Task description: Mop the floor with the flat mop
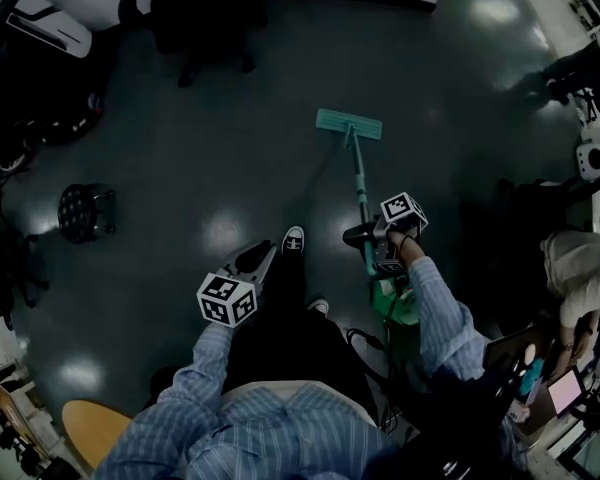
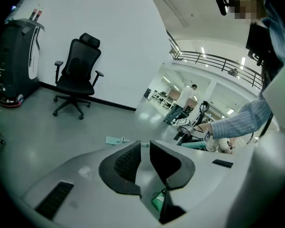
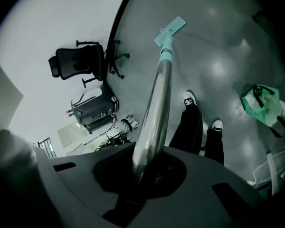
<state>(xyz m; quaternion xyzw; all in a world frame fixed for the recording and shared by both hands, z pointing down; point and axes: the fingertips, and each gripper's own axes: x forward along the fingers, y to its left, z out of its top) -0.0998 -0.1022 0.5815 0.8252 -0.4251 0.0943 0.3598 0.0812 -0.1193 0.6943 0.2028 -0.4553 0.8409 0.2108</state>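
Chrome pole (image 3: 154,103) of the one flat mop (image 1: 358,173) clamped in right gripper (image 3: 142,172) jaws. Its long axis runs forward and down to the teal mop head (image 1: 348,124), flat on the floor (image 1: 180,168). Left gripper (image 2: 145,160) jaws slightly apart, empty, off the pole, farther away. Two grippers.

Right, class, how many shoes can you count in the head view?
2. One shoe is forward, left of the mop handle; the other shoe sits further back, nearer the green bag. No more show.
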